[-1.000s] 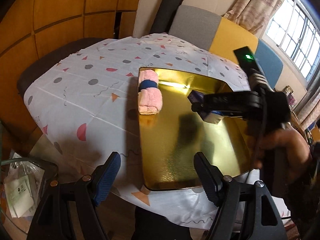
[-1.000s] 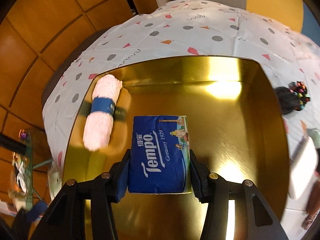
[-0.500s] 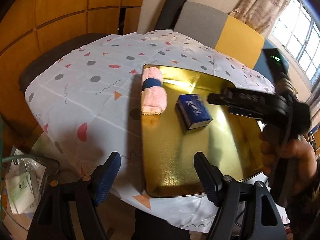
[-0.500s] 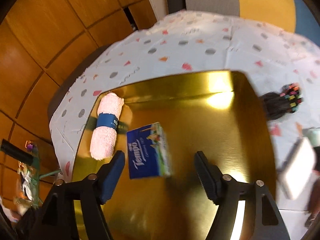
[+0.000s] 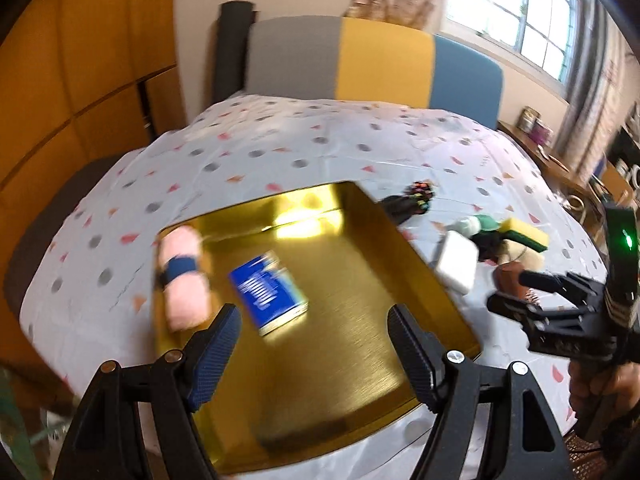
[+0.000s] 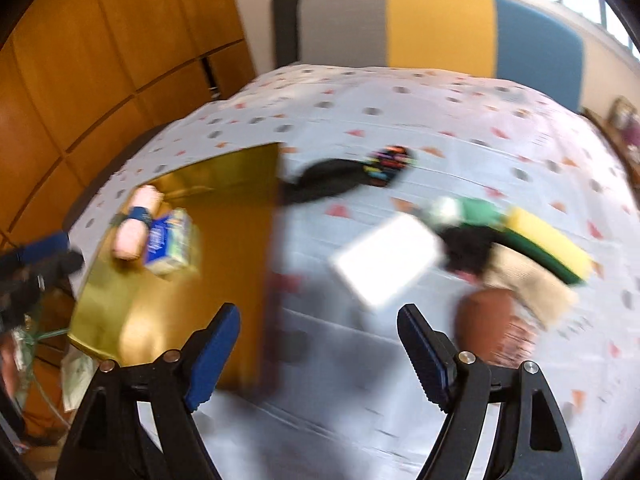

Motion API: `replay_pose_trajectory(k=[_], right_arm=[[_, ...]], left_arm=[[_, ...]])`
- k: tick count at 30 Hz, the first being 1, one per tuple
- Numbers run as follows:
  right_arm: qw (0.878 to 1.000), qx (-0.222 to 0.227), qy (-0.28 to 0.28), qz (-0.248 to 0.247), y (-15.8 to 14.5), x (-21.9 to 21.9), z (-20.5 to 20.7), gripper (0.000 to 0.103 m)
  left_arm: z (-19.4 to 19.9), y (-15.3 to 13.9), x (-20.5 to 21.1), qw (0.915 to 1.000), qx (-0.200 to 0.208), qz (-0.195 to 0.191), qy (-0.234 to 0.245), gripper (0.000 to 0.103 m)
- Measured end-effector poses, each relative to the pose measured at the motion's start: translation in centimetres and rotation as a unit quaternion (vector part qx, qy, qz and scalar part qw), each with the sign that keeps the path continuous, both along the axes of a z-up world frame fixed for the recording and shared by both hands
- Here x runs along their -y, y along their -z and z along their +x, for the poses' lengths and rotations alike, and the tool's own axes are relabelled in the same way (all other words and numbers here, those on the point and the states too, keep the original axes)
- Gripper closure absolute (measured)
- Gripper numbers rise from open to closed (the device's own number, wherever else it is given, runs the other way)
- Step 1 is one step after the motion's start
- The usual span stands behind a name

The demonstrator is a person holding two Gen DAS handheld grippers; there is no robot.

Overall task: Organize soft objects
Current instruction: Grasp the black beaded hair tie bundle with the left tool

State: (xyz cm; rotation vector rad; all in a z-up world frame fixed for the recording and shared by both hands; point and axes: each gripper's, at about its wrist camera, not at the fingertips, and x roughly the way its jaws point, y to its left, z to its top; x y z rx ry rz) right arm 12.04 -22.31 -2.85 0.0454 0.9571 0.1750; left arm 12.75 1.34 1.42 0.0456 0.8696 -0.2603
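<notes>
A gold tray (image 5: pixel 360 340) (image 6: pixel 224 280) lies on the patterned tablecloth. In it rest a rolled pink towel with a blue band (image 5: pixel 182 284) (image 6: pixel 134 224) and a blue tissue pack (image 5: pixel 268 292) (image 6: pixel 168 240). My left gripper (image 5: pixel 312 344) hangs open over the tray's near part, holding nothing. My right gripper (image 6: pixel 318 356) (image 5: pixel 516 292) is to the right of the tray above the cloth, its jaws opening with nothing between them. Beyond it lie a white pad (image 6: pixel 386 260), a yellow-green sponge (image 6: pixel 548 244), a beige cloth (image 6: pixel 532 284), a brown item (image 6: pixel 492 324) and a green-white item (image 6: pixel 468 210).
A black sock-like thing with coloured dots (image 6: pixel 352 172) (image 5: pixel 412 196) lies by the tray's far right corner. A grey, yellow and blue chair back (image 5: pixel 360 64) stands behind the table. Wood panelling (image 6: pixel 80 60) fills the left side. A hand (image 5: pixel 600 384) grips the right tool.
The right gripper let go of the tissue pack, left it in the tray and swung right toward the pile. The left gripper also shifted right and rose a little.
</notes>
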Motion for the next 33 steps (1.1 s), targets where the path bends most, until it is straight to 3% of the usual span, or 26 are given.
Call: replay_pose_trajectory(k=[6,13,19,24,28,33], right_arm=[[0.998,0.008,0.043,-0.036,-0.1,6.9,-2.4,0.021],[0.996,0.031,0.084,-0.015,0.1,12.7,-3.7,0.021],[0.993,0.052,0.106,0.014,0.6,15.2,-4.6,0.021],[0.99,0.031,0.13,0.049,1.7,16.7,-4.3,0.021],[0.989,0.046,0.128,0.056,1.1,16.8,-4.5,0.02],[0.989,0.048,0.131,0.058,0.9,16.9,-4.3,0.019]], left_arm=[[2.6,-0.8,4.8,0.999,-0.005,0.023,0.039,0.027],[6.5,-0.7,10.6,0.9933,-0.025,0.057,0.097,0.029],[10.7,1.1,14.5,0.9887,-0.046,0.093,0.108,0.03],[13.6,3.2,17.7,0.9827,-0.057,0.121,0.128,0.03],[16.0,5.3,19.9,0.9767,-0.071,0.148,0.138,0.033],[18.4,7.3,22.1,0.9721,-0.087,0.155,0.153,0.033]])
